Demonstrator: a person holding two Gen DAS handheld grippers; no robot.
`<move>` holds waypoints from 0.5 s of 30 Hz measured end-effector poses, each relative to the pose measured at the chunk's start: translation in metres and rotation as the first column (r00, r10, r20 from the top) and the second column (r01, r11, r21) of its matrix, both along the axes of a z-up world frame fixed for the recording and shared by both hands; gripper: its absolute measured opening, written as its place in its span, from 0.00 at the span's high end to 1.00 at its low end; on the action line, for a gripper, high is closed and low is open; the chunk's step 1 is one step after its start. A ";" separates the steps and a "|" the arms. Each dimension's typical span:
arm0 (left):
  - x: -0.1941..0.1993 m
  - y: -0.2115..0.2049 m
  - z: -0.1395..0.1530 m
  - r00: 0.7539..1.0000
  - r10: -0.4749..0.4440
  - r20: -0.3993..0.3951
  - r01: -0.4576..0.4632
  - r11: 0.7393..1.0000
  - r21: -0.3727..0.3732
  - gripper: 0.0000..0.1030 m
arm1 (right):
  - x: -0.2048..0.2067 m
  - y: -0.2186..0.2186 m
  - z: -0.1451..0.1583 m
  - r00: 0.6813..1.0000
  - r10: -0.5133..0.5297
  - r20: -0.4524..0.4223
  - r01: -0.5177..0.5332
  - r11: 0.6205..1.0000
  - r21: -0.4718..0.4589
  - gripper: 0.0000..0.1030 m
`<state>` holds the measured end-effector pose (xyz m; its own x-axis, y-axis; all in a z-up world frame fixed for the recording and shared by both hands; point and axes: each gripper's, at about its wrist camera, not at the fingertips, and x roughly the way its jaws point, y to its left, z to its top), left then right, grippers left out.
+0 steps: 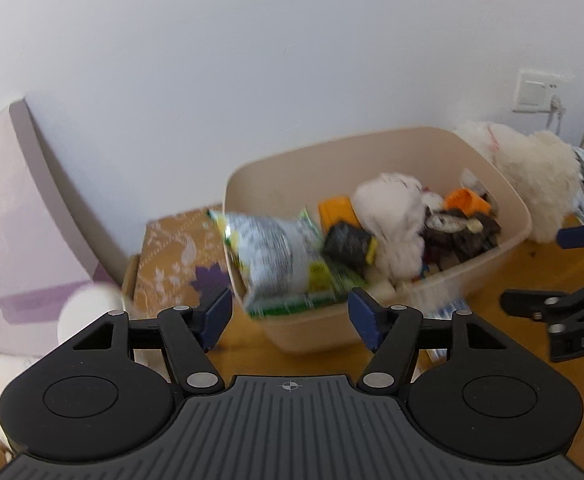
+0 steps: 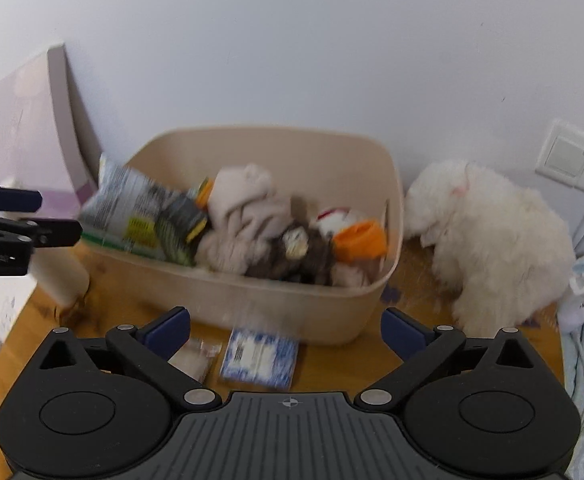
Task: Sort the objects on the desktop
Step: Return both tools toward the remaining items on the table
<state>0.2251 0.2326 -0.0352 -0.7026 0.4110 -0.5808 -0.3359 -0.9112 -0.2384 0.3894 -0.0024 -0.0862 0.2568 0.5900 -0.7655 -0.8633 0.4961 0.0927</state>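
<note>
Print on the snack bag is too blurred to read.

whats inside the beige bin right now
The beige bin holds a snack bag leaning over its rim, a white cloth, an orange cup and a dark furry toy. Anything beneath that pile is covered.

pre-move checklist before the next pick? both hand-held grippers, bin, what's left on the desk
1. Left hand-held gripper open, nothing between the pads: ok.
2. Right hand-held gripper open and empty: ok.
3. Snack bag fully inside the bin: not ok, it leans over the rim.
4. Desk items left: not ok, blue packet and clear packet lie in front of the bin.
5. White plush sorted: cannot tell, it sits beside the bin.
</note>
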 end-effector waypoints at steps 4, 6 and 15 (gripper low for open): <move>0.021 0.001 -0.016 0.999 -0.006 0.047 0.006 1.000 -0.001 0.36 | -0.021 0.000 -0.016 0.999 0.031 0.014 -0.031 0.999 -0.040 0.00; 0.031 -0.001 -0.028 0.995 0.009 0.097 -0.011 1.000 0.019 0.35 | -0.033 0.000 -0.024 0.998 0.049 0.033 -0.047 0.997 -0.067 0.00; 0.061 0.006 -0.080 0.966 -0.005 0.259 0.000 1.000 0.018 0.35 | -0.056 0.005 -0.060 0.999 0.035 0.025 -0.031 0.987 -0.155 0.00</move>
